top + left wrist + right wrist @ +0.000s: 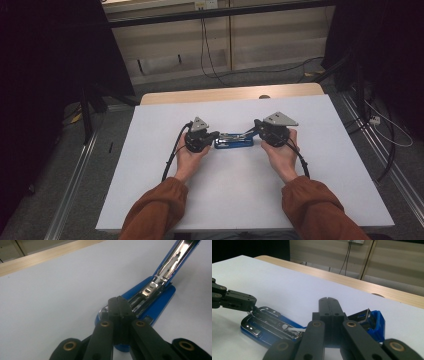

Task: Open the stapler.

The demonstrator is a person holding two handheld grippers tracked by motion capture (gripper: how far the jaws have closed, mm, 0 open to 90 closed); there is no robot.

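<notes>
A blue metal-and-plastic stapler is seen lying near the middle of the white table top, swung open, with its base flat on the surface and its upper arm lifted off it. It lies between the two grippers, which are brought in from opposite ends by forearms in rust-brown sleeves entering from the near edge. Both hands are held palm-inward and low, the wrists close to the surface.

The left gripper is pointed to the right, at the left end of the stapler. In the left gripper view its black jaws are seen pressed together, their tips set down at the front end of the blue base, against the silver staple channel. In the right gripper view the same tips are seen meeting the metal rail at the far end of the base; whether anything is pinched there cannot be told.

The right gripper is pointed to the left, at the stapler's right end. In the right gripper view its jaws are seen closed against each other, with the raised blue upper arm just behind and beside them; whether that arm is clasped cannot be told, though the jaws themselves are drawn together.

A strip of pale wooden table edge is seen beyond the white top.
</notes>
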